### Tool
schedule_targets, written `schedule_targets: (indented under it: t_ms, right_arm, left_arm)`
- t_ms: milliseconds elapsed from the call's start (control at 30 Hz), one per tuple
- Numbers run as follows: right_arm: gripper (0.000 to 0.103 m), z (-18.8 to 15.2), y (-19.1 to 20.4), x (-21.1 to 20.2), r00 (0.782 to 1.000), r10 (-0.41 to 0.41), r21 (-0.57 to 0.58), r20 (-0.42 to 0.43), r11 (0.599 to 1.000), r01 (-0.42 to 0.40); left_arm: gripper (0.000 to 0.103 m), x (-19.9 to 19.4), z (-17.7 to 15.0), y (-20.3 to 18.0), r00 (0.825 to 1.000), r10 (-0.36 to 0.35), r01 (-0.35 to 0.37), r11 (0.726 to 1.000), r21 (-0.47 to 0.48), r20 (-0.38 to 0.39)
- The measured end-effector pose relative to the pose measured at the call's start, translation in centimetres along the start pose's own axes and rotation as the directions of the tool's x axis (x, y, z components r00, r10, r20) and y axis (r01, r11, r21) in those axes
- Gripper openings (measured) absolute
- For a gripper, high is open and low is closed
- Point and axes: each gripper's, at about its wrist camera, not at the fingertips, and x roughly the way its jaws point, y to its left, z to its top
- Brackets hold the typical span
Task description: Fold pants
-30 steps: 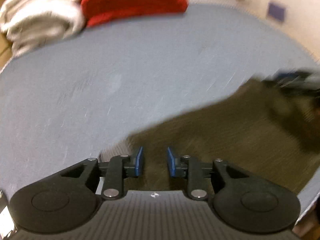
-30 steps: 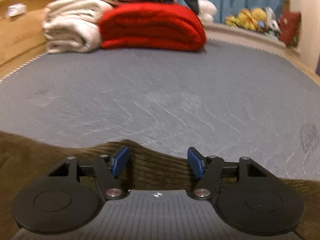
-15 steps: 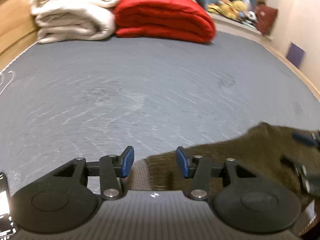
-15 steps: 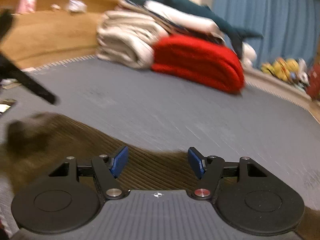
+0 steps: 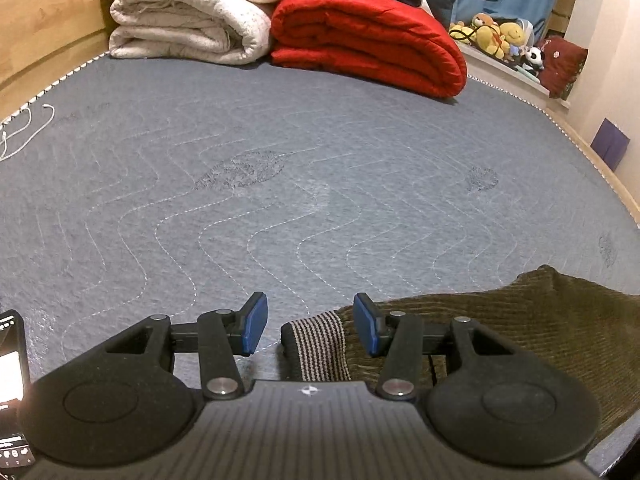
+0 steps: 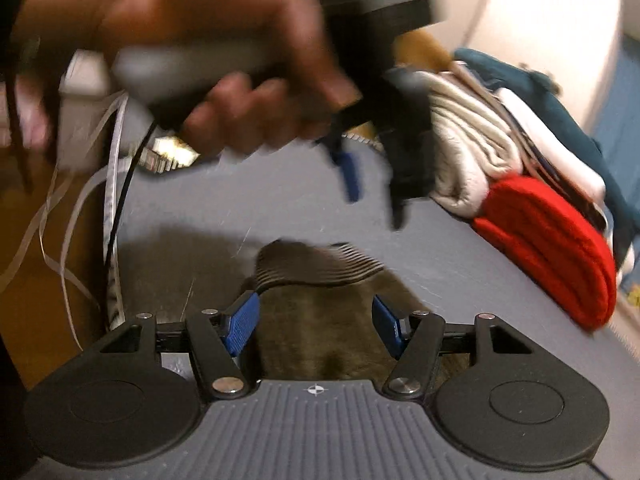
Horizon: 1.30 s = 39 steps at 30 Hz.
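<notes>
Olive-brown corduroy pants lie on the grey mattress at the lower right of the left wrist view, their striped end pointing left. My left gripper hovers over that striped end; its jaws are opening and the pads do not touch the cloth. In the right wrist view the pants lie under my right gripper, which is open with its pads clear of the fabric. Beyond it, a hand holds the left gripper above the striped end; this part is blurred.
A folded white blanket and a folded red blanket are stacked at the far end of the mattress. Plush toys sit on a ledge at the back right. A phone and a white cord lie at the left edge.
The left gripper's jaws have spread and it has lifted and pulled left off the pants. The right gripper has swung left over the pants and now faces the left gripper.
</notes>
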Motion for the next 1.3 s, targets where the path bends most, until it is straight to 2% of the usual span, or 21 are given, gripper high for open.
schedule_targets:
  t_ms: [133,233,267,333,400,467,567,667,700,800,900,1000,1167,1200,1233,1300]
  right_arm:
    - [0.064,-0.1,1.7,3.2,0.993,0.003,-0.076,-0.118,0.997,-0.012]
    - [0.062,0.0,1.7,3.6,0.995,-0.019,-0.109,-0.103,0.994,0.007]
    - [0.058,0.1,1.3,3.6,0.994,-0.004,-0.101,-0.105,0.995,-0.007]
    - [0.046,0.0,0.7,3.1,0.995,0.017,-0.082,-0.102,0.996,-0.025]
    - [0.036,0.1,0.4,1.8,0.998,0.019,-0.056,-0.067,0.998,-0.023]
    - [0.032,0.4,-0.4,0.3,0.999,-0.008,-0.018,-0.032,1.000,0.008]
    - [0.030,0.8,-1.6,-2.3,0.999,-0.037,0.045,0.008,0.998,0.037]
    - [0.028,1.1,-2.3,-4.4,0.998,-0.059,0.082,0.034,0.995,0.056]
    - [0.028,1.1,-2.2,-5.0,0.997,-0.068,0.078,0.046,0.995,0.064]
    - [0.028,1.0,-1.7,-5.7,0.994,-0.079,0.029,0.072,0.997,0.077]
    - [0.028,1.0,-1.3,-5.6,0.995,-0.080,0.028,0.067,0.997,0.078]
    - [0.028,1.8,-0.8,-5.5,0.994,-0.080,0.034,0.076,0.996,0.078]
    - [0.028,3.9,0.4,-5.5,0.991,-0.077,0.036,0.110,0.997,0.074]
    - [0.028,4.1,0.6,-5.3,0.992,-0.068,0.033,0.108,0.997,0.065]
    - [0.029,4.1,0.9,-5.0,0.994,-0.054,0.025,0.097,0.998,0.052]
    - [0.032,3.7,1.5,-3.8,0.999,-0.031,-0.007,0.031,0.999,0.031]
  left_arm:
    - [0.059,0.3,0.0,0.0,0.999,-0.027,0.027,1.000,-0.006,-0.018]
    - [0.070,0.6,0.0,0.2,0.996,-0.076,0.075,0.997,-0.031,-0.035]
    - [0.072,0.8,0.1,0.5,0.994,-0.104,0.102,0.994,-0.051,-0.046]
    - [0.087,1.3,0.1,1.1,0.985,-0.158,0.150,0.984,-0.093,-0.074]
    - [0.095,2.1,-0.1,1.7,0.974,-0.197,0.182,0.974,-0.137,-0.110]
    - [0.097,3.2,-0.5,2.4,0.953,-0.267,0.233,0.949,-0.213,-0.146]
    - [0.097,5.0,-0.9,3.4,0.909,-0.369,0.298,0.900,-0.319,-0.193]
    - [0.097,6.4,-1.2,3.8,0.858,-0.472,0.371,0.843,-0.391,-0.202]
    - [0.094,6.7,-1.2,3.6,0.844,-0.498,0.394,0.827,-0.401,-0.200]
    - [0.066,7.3,-1.5,3.2,0.819,-0.534,0.416,0.805,-0.424,-0.211]
    - [0.049,6.7,-1.6,2.6,0.847,-0.491,0.402,0.843,-0.357,-0.204]
    - [0.043,5.0,-1.1,2.9,0.866,-0.475,0.406,0.851,-0.331,-0.158]
    - [0.043,2.2,-0.7,4.3,0.881,-0.462,0.420,0.861,-0.285,-0.097]
    - [0.044,2.4,-1.0,4.6,0.886,-0.451,0.405,0.866,-0.292,-0.109]
    - [0.051,2.8,-1.3,4.8,0.890,-0.437,0.386,0.872,-0.300,-0.127]
    - [0.056,3.7,-1.6,4.9,0.914,-0.368,0.308,0.904,-0.297,-0.173]
